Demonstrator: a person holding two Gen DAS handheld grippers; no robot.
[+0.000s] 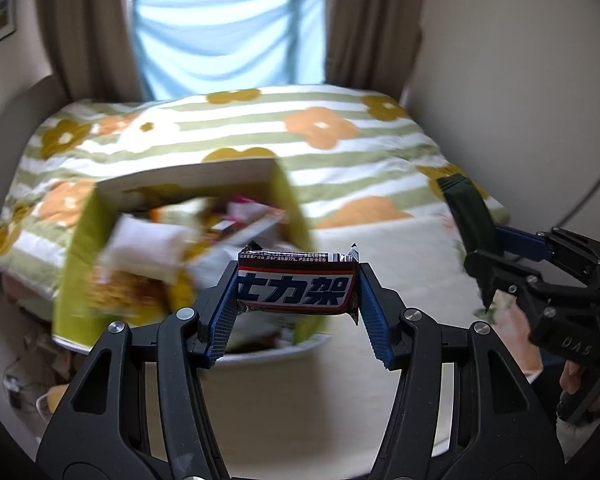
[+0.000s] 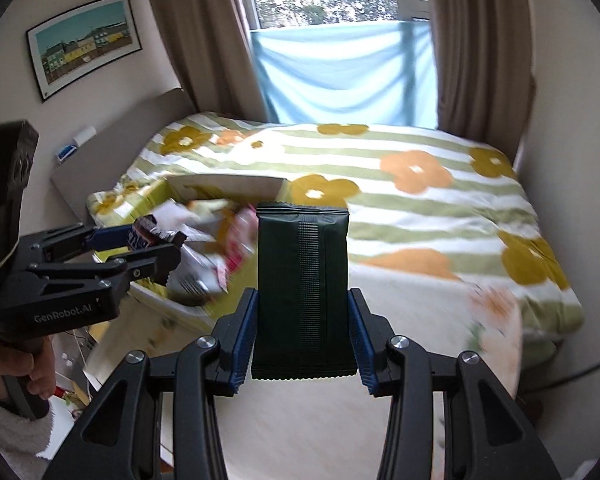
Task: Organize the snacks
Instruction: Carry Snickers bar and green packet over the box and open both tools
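My left gripper (image 1: 298, 294) is shut on a brown, white and blue chocolate bar (image 1: 296, 286), held crosswise just above the near edge of a yellow-green box (image 1: 80, 264) full of mixed snack packets (image 1: 148, 248). My right gripper (image 2: 303, 320) is shut on a dark green sachet (image 2: 303, 288), held upright above the pale round table (image 2: 320, 420). In the right wrist view the left gripper (image 2: 156, 248) with the chocolate bar (image 2: 144, 236) is at the left, over the box (image 2: 148, 196). In the left wrist view the right gripper (image 1: 488, 268) with the sachet (image 1: 470, 212) is at the right.
A bed with a green-striped flowered blanket (image 2: 400, 200) lies behind the table, under a curtained window (image 2: 340, 40). A headboard (image 2: 112, 152) and a framed picture (image 2: 84, 44) are at the left wall. Clutter sits on the floor (image 1: 40, 380) left of the table.
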